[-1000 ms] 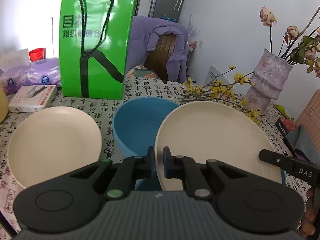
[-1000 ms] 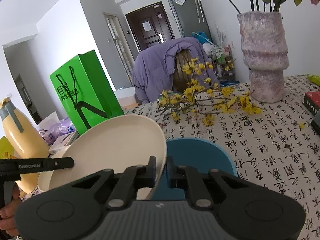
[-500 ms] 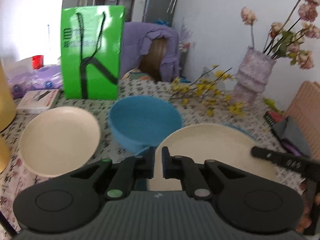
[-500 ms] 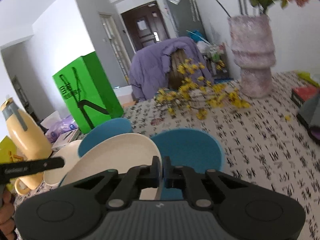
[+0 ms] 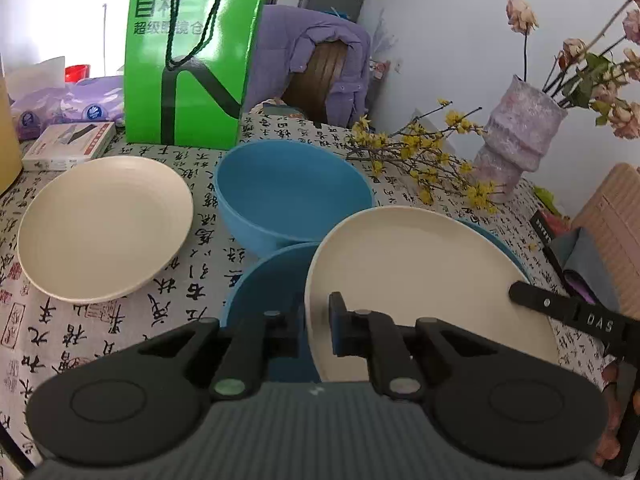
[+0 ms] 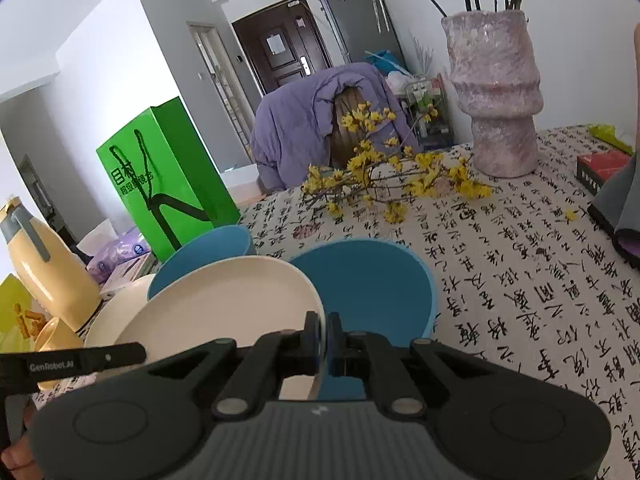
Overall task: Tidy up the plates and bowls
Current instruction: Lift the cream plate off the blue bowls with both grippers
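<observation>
"GenRobot.AI" on the left gripper (image 6: pixel 323 336) arm, "DAS" on the right gripper (image 5: pixel 316 322) arm.

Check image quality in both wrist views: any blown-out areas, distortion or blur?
Left wrist view: window area at upper left blown out white; fisheye bends the green bag; cream plate sharp. Right wrist view: evenly lit, dark vignette in the corners, vase bulges with distortion, no motion blur.
</observation>
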Demonstrator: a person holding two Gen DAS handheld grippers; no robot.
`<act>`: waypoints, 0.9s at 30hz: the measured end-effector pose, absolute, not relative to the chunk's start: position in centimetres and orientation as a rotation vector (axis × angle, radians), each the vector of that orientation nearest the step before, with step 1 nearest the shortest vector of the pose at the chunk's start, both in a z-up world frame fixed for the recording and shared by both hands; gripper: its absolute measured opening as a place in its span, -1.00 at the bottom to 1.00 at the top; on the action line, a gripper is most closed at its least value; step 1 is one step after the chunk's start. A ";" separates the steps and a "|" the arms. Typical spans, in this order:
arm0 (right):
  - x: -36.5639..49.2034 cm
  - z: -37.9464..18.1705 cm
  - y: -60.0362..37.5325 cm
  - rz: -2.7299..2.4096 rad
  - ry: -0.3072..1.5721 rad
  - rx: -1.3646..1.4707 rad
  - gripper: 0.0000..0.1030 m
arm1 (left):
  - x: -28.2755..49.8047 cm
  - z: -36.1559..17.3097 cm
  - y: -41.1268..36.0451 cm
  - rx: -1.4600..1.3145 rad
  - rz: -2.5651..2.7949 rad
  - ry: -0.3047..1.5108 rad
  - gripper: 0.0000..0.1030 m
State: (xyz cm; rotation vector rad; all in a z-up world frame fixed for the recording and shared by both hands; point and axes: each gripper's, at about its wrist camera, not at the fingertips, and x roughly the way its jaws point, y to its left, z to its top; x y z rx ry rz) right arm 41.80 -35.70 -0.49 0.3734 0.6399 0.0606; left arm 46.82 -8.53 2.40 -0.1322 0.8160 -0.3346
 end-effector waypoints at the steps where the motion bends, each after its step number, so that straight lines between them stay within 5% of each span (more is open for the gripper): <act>1: 41.7 -0.4 -35.6 0.061 0.639 0.372 -0.93 | 46.7 2.5 -8.5 -0.137 -0.334 0.815 -0.78; 27: 25.7 2.9 -31.6 0.060 0.573 0.290 -0.93 | 30.3 4.2 -5.1 -0.187 -0.325 0.739 -0.79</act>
